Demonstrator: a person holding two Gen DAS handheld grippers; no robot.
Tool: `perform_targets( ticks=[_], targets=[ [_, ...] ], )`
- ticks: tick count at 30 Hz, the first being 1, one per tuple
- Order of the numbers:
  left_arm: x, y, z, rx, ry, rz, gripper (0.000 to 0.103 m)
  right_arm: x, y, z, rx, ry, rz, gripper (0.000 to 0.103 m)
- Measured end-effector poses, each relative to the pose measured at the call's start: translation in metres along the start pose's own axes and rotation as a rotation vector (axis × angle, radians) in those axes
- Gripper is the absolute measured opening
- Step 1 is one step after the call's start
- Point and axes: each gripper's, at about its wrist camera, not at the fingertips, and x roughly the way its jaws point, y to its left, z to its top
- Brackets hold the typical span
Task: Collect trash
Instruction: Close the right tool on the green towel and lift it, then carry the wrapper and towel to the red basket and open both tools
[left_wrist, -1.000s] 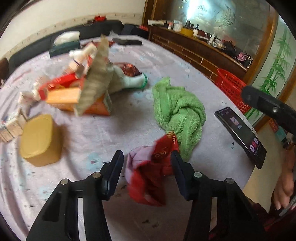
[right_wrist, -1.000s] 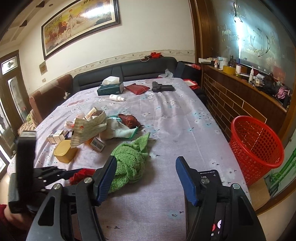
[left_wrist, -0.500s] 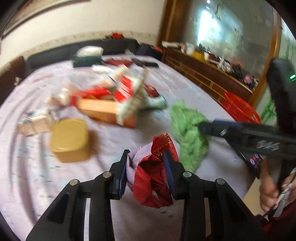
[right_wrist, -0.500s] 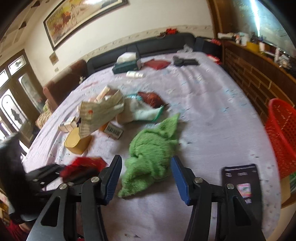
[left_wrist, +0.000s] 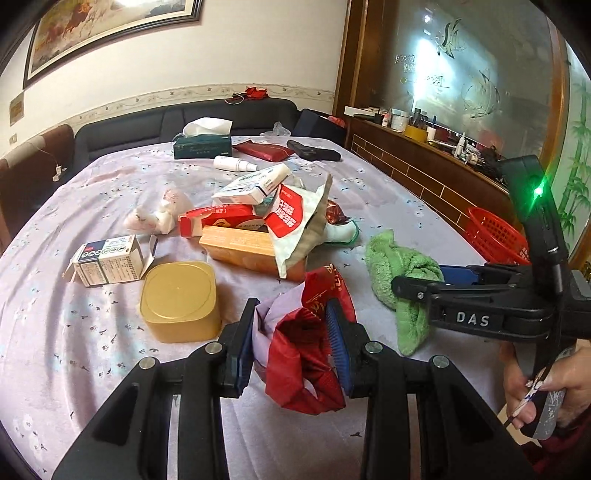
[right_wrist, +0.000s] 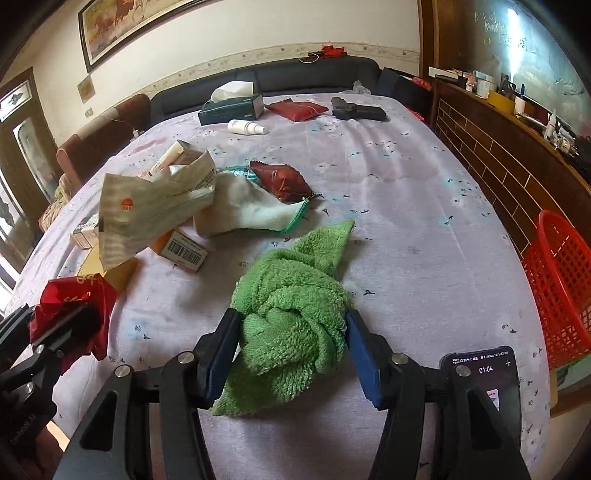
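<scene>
- Lilac flowered cloth covers the desk (right_wrist: 424, 206), clutter all over it.
- Left gripper (left_wrist: 291, 339) is clamped on a crumpled red foil wrapper (left_wrist: 306, 354).
- Right gripper (right_wrist: 291, 354) straddles a bunched green terry towel (right_wrist: 295, 317), its jaws easing apart.
- Red plastic mesh basket (right_wrist: 561, 288) sits off the desk's right edge, so the right gripper is nearer it.

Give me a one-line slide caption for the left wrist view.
Left tongs shut on a crumpled red wrapper above the floral tablecloth; right tongs at the green towel.
</scene>
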Motion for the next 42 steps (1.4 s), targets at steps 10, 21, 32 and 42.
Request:
perform_targets(
  ticks=[10, 21, 32, 42],
  targets=[
    [0.001, -0.002, 0.0, 0.002, -0.002, -0.002, 0.035, 0.005, -0.001, -0.005, -0.007, -0.009, 0.001, 0.061],
    [-0.004, -0.007, 0.006, 0.012, -0.02, -0.002, 0.035, -0.016, -0.003, -0.008, -0.001, -0.063, 0.051, 0.035],
    [-0.015, -0.022, 0.018, 0.046, -0.051, -0.019, 0.035, -0.063, -0.011, -0.005, 0.032, -0.166, 0.121, 0.034],
    [-0.018, -0.045, 0.036, 0.096, -0.076, -0.033, 0.035, -0.095, -0.027, -0.001, 0.065, -0.249, 0.139, 0.034]
  ],
)
